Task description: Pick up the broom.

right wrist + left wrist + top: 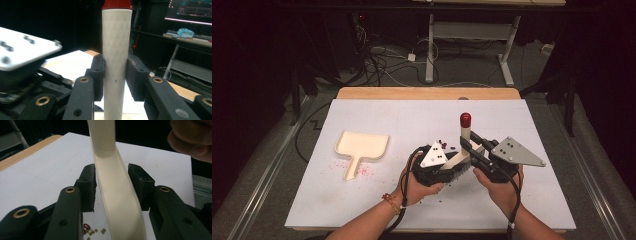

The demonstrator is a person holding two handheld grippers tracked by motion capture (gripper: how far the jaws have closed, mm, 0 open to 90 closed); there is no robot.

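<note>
We have the brush (pixel 464 142) between our two grippers near the middle of the table (pixel 522 200), its red-capped handle standing up. Our right gripper (pixel 468 142) is clamped on the handle — in the right gripper view the pads (pixel 98 75) press both sides of the pale shaft (pixel 115 62). Our left gripper (pixel 451 167) sits low at the brush's base. In the left gripper view the curved cream back (pixel 117 195) of the brush runs up between the jaws; they have drawn in around it, but a sliver of gap shows at each side, so we judge they are not yet gripping.

A few beans (pixel 93 231) lie on the table just under the left gripper, and more (pixel 443 144) are scattered just beyond it. The dustpan (pixel 360 150) rests well off to the left gripper's outer side, with reddish specks (pixel 364 171) beside its handle.

We judge this to be a hand-over or re-grip of the brush, ahead of sweeping. Next, one gripper must take a firm hold before the other lets go — then the bristles go down behind the beans, to push them toward the dustpan.
</note>
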